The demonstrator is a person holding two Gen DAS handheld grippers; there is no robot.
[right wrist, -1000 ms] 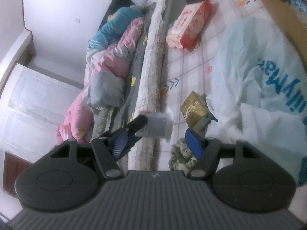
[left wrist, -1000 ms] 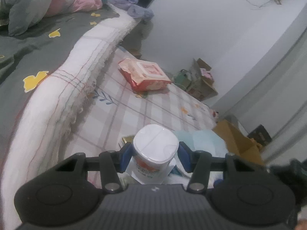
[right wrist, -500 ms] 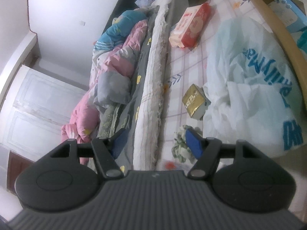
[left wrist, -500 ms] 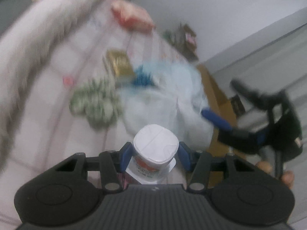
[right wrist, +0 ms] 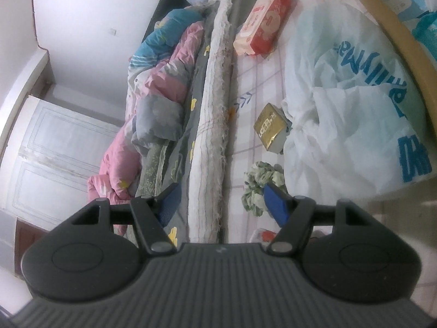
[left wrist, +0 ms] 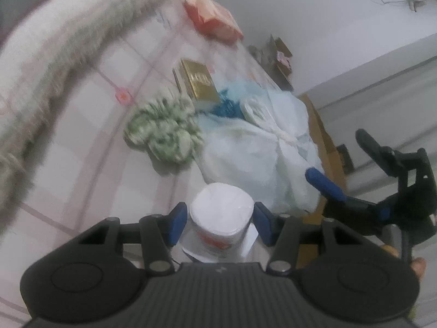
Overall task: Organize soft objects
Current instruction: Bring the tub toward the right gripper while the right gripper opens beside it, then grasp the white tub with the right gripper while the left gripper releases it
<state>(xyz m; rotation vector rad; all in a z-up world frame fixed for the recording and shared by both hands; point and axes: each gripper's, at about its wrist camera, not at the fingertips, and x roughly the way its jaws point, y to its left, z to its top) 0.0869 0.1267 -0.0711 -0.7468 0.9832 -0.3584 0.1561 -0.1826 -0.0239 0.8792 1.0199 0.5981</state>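
Note:
My left gripper (left wrist: 221, 221) is shut on a white round tub (left wrist: 221, 213) with a red label, its blue pads pressing both sides. It hangs over the checked sheet, close to a pale blue plastic bag (left wrist: 259, 147). A green and white scrunchie (left wrist: 164, 134) lies left of the bag, with a gold box (left wrist: 200, 82) behind it and a red tissue pack (left wrist: 213, 22) farther back. My right gripper (right wrist: 221, 202) is open with nothing between its fingers. It also shows at the right edge of the left wrist view (left wrist: 347, 161). The scrunchie (right wrist: 259, 180) lies just beyond its right finger.
A rolled white blanket (right wrist: 210, 109) runs along the bed beside a pink and grey quilt (right wrist: 164, 82). A cardboard box rim (right wrist: 396, 27) borders the plastic bag (right wrist: 355, 95). The gold box (right wrist: 270, 128) and tissue pack (right wrist: 262, 24) lie on the checked sheet (right wrist: 251, 87).
The left wrist view has tipped down and swung toward the plastic bag, bringing the scrunchie and my right gripper into sight. The tub, earlier blurred in the right wrist view, has left it.

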